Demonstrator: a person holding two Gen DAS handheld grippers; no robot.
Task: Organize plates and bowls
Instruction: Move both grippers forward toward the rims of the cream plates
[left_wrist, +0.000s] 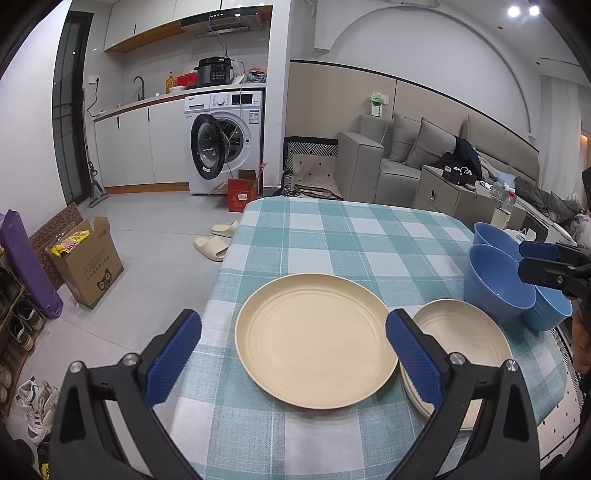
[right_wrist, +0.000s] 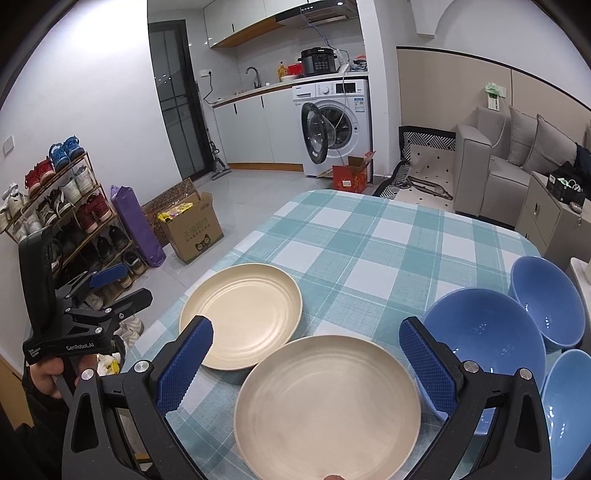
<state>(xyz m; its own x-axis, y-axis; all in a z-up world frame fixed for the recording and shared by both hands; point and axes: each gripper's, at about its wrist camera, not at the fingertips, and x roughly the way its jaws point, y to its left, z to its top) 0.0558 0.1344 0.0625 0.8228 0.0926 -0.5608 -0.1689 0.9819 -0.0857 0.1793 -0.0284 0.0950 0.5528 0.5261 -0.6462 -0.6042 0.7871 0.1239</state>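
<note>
A: Start with your left wrist view. What do you have?

B: Your left tool (left_wrist: 293, 354) has its blue pads spread wide and grips nothing. A single cream plate (left_wrist: 314, 339) lies flat on the checked surface (left_wrist: 332, 236) in the lower middle of the frame, between the two fingers but untouched by them. Just right of it, partly behind the right finger, sits a stack of cream plates (left_wrist: 465, 339). The blue bowls (left_wrist: 498, 284) cluster at the right edge, and your right tool (left_wrist: 546, 266) reaches in above them from the far right; from here you cannot tell whether it touches a bowl.

A: And your right wrist view?

B: Your right tool (right_wrist: 306, 365) is also wide open and empty. The stack of cream plates (right_wrist: 328, 410) fills the lower middle, between its fingers. The single cream plate (right_wrist: 240, 314) lies up and left of the stack, its rim running under the stack's edge in the picture. Three blue bowls (right_wrist: 484, 339) sit at the lower right, close together. Your left tool (right_wrist: 110, 288) shows at the left edge, held in a hand (right_wrist: 51, 373), off the side of the surface (right_wrist: 369, 240), its fingers apart.
</note>
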